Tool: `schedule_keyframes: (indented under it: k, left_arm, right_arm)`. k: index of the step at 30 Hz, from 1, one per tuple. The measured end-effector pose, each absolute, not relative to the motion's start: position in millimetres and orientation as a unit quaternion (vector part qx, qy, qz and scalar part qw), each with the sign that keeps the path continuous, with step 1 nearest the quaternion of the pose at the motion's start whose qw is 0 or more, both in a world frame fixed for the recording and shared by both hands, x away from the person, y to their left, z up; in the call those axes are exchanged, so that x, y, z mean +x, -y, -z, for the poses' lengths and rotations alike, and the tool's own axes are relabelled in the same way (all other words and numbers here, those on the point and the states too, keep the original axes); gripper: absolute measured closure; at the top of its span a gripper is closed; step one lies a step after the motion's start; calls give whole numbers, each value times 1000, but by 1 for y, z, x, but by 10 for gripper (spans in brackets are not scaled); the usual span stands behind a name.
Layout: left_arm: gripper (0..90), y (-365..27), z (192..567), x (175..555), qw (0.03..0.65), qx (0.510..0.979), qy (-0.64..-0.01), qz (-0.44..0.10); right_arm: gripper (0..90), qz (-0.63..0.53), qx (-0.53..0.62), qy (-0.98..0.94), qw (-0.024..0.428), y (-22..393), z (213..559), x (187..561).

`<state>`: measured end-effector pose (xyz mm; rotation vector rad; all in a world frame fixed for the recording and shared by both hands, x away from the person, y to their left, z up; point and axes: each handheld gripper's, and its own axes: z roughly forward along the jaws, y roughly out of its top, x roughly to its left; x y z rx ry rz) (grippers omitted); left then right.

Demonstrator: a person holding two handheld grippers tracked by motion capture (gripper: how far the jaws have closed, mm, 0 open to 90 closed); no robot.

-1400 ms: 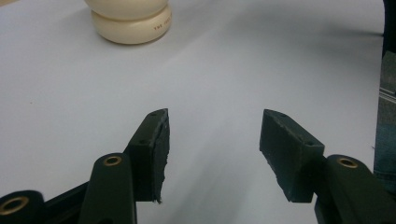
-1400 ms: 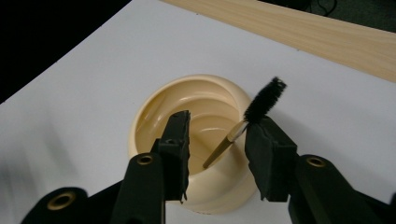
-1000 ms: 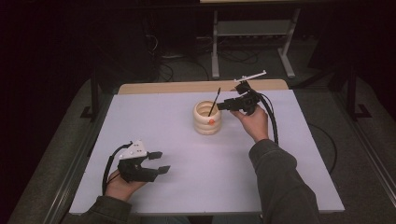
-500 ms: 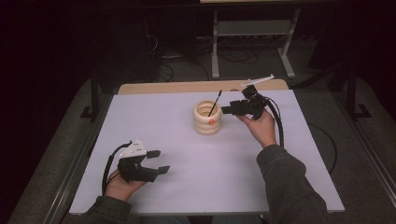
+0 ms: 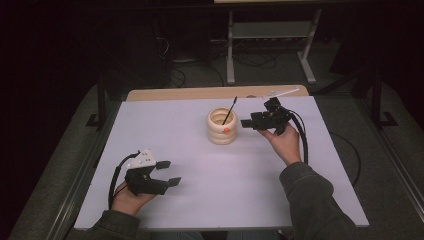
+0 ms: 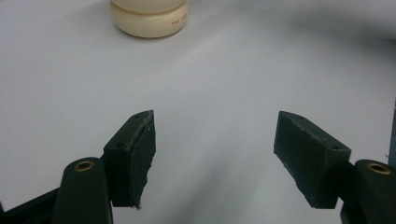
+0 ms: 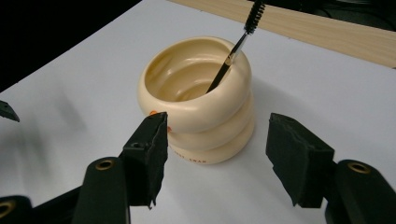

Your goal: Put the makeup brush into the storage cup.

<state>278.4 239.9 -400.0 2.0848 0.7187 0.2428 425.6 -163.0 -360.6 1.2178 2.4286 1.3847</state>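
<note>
A cream ribbed cup [image 5: 222, 126] stands at the middle back of the white table top [image 5: 225, 190]. A thin black brush [image 5: 230, 110] leans in it, bristles up. My right gripper [image 5: 246, 123] is just right of the cup and points at it. Its jaws have just been opening and hold nothing; the cup [image 7: 201, 116] and brush [image 7: 233, 51] stand right ahead of my right gripper [image 7: 217, 135]. My left gripper [image 5: 169, 173] rests at the front left. Its jaws have also been opening, with bare table between them; the left gripper [image 6: 215, 140] faces the cup [image 6: 149, 21] from far off.
A wooden strip [image 5: 200, 93] runs along the table's far edge, with a thin white stick [image 5: 280, 93] lying on it at the right. Beyond the table stand a metal rack [image 5: 270, 45] and cables on a dark floor.
My right hand has drawn back from the cup toward the right and front, and its jaws stand wider. The brush stays leaning in the cup. The left hand has kept its place.
</note>
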Motion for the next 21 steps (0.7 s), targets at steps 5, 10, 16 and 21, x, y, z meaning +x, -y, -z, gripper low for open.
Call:
schedule_keyframes:
  k: [5, 10, 16, 21]
  left_arm:
    - [289, -241, 400, 279, 446, 840, -292, -99]
    - [282, -242, 399, 278, 446, 839, -295, -99]
    - [278, -243, 398, 278, 449, 837, -296, -101]
    - [276, -243, 398, 278, 448, 837, -298, -102]
  right_arm:
    - [350, -455, 396, -796, 48, 167, 363, 419]
    - [320, -461, 394, -794, 52, 171, 362, 413]
    - [290, -463, 389, -794, 59, 176, 364, 404]
    - [279, -463, 389, -794, 59, 178, 365, 399]
